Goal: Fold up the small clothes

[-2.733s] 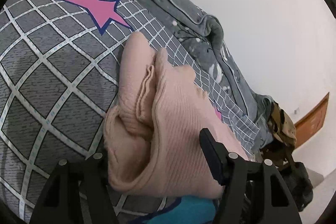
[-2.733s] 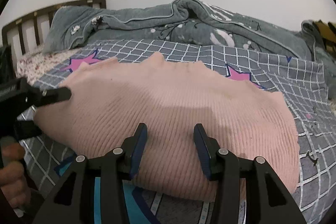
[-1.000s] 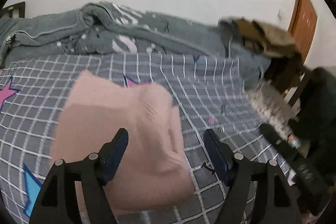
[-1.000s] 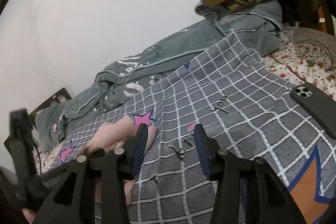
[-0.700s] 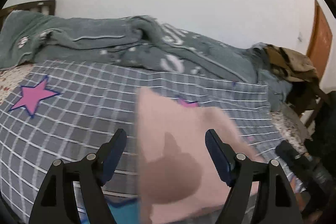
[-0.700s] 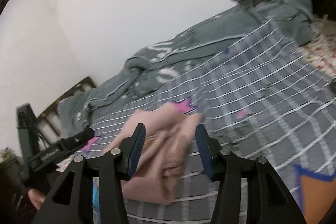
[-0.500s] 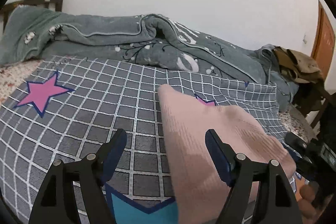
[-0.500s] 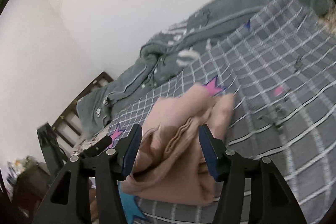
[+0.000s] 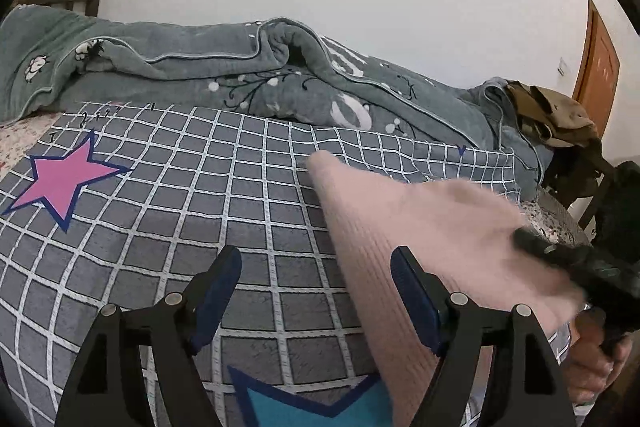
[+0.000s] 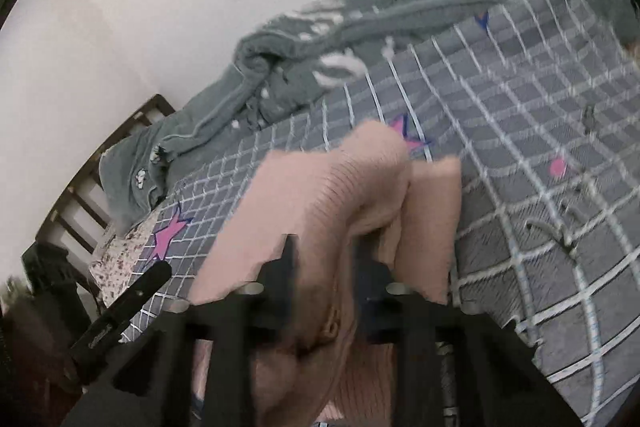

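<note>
A pink ribbed knit garment point(image 9: 420, 247) lies folded on the grey checked bedspread point(image 9: 240, 211). My left gripper point(image 9: 316, 291) hangs open above the bedspread, its right finger at the garment's left edge and nothing between the fingers. At the right of the left wrist view, my blurred right gripper point(image 9: 560, 259) and the hand point(image 9: 592, 367) holding it meet the garment's raised right edge. In the right wrist view my right gripper point(image 10: 326, 273) is closing, with a thick fold of the pink garment point(image 10: 332, 187) filling the narrow gap between its fingers. This view is motion-blurred.
A rumpled grey quilt point(image 9: 240, 83) runs along the far side of the bed against the white wall. A wooden headboard point(image 10: 100, 179) is at the left end. Brown clothes point(image 9: 548, 115) are heaped by an orange door point(image 9: 600, 67) at the right.
The right gripper's fingers have narrowed from wide apart to tight around a fold of the pink garment. The left gripper has shifted left, so the garment now lies at its right finger.
</note>
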The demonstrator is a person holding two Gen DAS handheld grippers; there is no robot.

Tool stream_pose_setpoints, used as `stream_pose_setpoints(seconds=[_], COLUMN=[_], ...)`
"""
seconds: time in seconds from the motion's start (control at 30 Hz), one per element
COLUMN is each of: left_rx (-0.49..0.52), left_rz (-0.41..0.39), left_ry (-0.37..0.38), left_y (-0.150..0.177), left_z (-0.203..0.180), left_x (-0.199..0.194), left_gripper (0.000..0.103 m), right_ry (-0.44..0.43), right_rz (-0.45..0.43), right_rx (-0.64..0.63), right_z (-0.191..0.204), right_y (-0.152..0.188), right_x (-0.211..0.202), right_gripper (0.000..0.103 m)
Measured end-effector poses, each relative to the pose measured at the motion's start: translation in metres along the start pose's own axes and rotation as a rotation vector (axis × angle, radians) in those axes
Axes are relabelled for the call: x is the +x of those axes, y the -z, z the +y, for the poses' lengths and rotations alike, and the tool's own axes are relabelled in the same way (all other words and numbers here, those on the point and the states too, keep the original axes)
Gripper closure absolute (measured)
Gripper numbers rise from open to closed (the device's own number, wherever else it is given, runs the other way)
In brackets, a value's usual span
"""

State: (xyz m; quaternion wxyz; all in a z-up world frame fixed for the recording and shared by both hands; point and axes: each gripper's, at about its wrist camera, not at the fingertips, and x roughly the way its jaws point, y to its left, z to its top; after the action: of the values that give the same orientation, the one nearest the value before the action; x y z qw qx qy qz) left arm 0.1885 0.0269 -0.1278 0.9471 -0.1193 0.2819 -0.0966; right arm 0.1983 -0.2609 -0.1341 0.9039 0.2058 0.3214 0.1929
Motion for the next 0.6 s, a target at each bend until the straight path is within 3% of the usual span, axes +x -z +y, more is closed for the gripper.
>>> stream_pose_setpoints(seconds=[0.07, 0.13, 0.27, 0.33, 0.43, 0.6], left_rx=[-0.023, -0.033, -0.047, -0.058, -0.068, -0.033], left_rz=[-0.005, -0.001, 0.008, 0.018, 0.042, 0.073], left_ry=[0.014, 0.027, 0.049, 0.078, 0.128, 0.168], left_y=[-0.001, -0.001, 0.000, 0.000, 0.002, 0.007], left_z=[0.005, 0.007, 0.006, 0.003, -0.003, -0.020], left_x=[-0.001, -0.001, -0.001, 0.000, 0.001, 0.005], left_gripper=[0.027, 0.027, 0.027, 0.027, 0.027, 0.027], right_ry=[-0.034, 0.007, 0.213, 0.194, 0.198, 0.146], right_rz=[-0.072, -0.100, 0.051, 0.044, -0.010, -0.063], right_rx=[-0.044, -0.081, -0.029, 0.017, -0.024, -0.031], right_z=[0.003, 0.001, -0.027, -0.036, -0.031, -0.028], right_y=[-0.001, 0.003, 0.007, 0.009, 0.010, 0.017], right_x=[-0.015, -0.020, 0.011, 0.006, -0.014, -0.041], right_gripper=[0.083, 0.083, 0.083, 0.083, 0.091, 0.090])
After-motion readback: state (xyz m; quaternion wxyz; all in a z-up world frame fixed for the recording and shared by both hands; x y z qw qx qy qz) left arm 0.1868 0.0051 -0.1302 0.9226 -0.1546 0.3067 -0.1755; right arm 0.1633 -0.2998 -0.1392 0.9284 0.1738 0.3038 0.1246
